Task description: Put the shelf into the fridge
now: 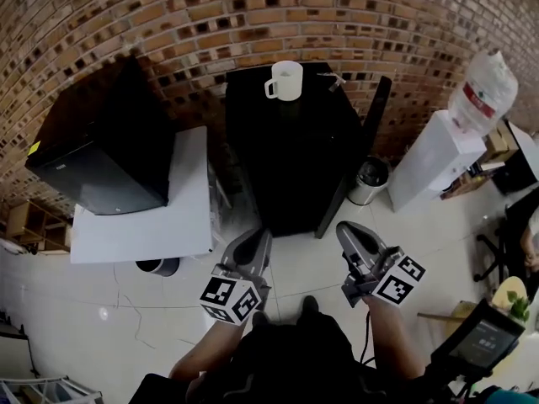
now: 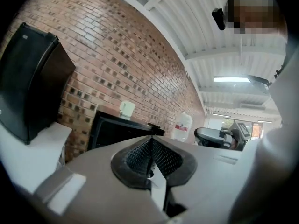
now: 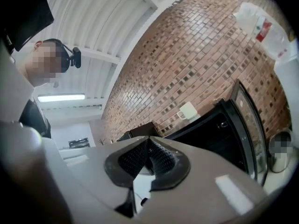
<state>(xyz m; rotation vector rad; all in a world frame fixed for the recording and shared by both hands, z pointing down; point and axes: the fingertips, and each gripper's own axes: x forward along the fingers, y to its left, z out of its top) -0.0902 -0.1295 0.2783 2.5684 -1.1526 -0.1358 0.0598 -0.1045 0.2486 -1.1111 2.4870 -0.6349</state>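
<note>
One black fridge [image 1: 286, 158] is standing against the brick wall, its door [image 1: 364, 141] hanging open to the right and a white mug [image 1: 285, 81] sitting on top. The shelf is showing in no view, and the fridge's inside is looking too dark to tell whether it is already seated there. Just in front of the opening, the left tongs [image 1: 255, 247] and the right tongs [image 1: 352, 236] are hovering side by side, each clenched on nothing, with the pads meeting. Judging by that, the person is either past the placement or not yet carrying the shelf. The next move is probably calling for finding the shelf or, if it is in, pushing the door closed.
</note>
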